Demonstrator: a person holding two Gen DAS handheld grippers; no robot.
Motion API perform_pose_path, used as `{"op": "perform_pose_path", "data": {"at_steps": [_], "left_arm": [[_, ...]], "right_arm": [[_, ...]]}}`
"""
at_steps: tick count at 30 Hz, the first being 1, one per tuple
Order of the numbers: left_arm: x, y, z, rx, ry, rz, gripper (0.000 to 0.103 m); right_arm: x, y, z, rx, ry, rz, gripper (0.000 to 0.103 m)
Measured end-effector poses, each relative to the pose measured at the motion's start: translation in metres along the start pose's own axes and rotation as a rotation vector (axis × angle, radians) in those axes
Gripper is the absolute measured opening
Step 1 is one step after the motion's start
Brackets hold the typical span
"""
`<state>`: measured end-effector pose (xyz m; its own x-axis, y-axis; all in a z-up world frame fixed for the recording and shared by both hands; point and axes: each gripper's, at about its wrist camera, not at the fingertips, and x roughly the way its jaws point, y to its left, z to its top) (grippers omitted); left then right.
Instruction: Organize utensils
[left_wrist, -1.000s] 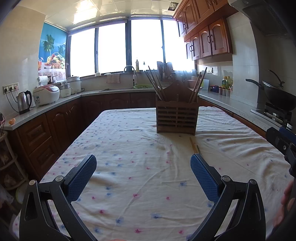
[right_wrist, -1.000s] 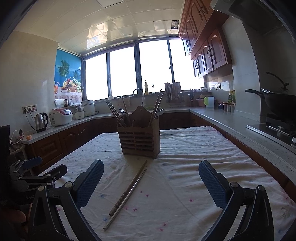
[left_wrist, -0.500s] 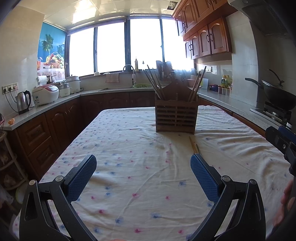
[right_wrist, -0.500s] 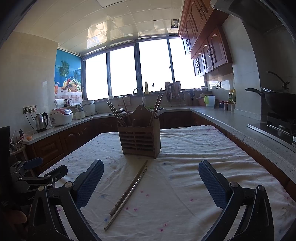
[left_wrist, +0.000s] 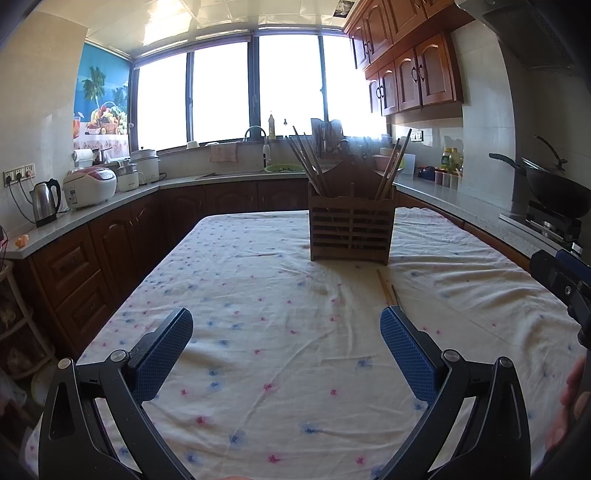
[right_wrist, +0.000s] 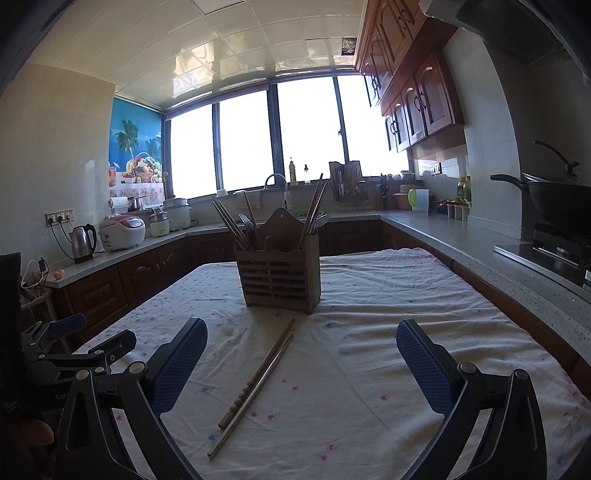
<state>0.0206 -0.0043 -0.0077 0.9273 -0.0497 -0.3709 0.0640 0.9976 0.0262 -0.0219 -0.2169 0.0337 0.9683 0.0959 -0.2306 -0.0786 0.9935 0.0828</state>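
Note:
A slatted wooden utensil holder (left_wrist: 351, 232) (right_wrist: 280, 277) stands mid-table with several chopsticks, a fork and a spoon upright in it. A pair of metal chopsticks (right_wrist: 255, 384) lies on the tablecloth in front of it, their far ends (left_wrist: 386, 288) showing beyond my left gripper's right finger. My left gripper (left_wrist: 286, 350) is open and holds nothing, hovering low over the cloth. My right gripper (right_wrist: 301, 363) is open too, with the loose chopsticks lying between its fingers and slightly left of centre, below them. The left gripper (right_wrist: 74, 354) shows at the left edge of the right wrist view.
A floral tablecloth (left_wrist: 258, 295) covers the table. Counters run around it: kettle (left_wrist: 44, 201) and rice cooker (left_wrist: 90, 186) on the left, sink (left_wrist: 258, 147) under the window, wok (left_wrist: 554, 188) on a stove at right. A hand (left_wrist: 570, 406) shows at the right edge.
Both views have barely shifted; the holder sits a touch lower in the frames. The loose chopsticks have not moved and both grippers stay open.

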Motion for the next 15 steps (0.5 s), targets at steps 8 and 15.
{"op": "perform_pose_path", "data": {"at_steps": [8, 15], "left_arm": [[0.0003, 0.0013, 0.0003, 0.0, 0.006, -0.004, 0.103], [0.0028, 0.0022, 0.0017, 0.002, 0.01, -0.011, 0.103]], "right_arm": [[-0.0001, 0.0002, 0.0001, 0.001, 0.001, 0.001, 0.103], [-0.0001, -0.0001, 0.0004, 0.0, 0.003, 0.0, 0.103]]}}
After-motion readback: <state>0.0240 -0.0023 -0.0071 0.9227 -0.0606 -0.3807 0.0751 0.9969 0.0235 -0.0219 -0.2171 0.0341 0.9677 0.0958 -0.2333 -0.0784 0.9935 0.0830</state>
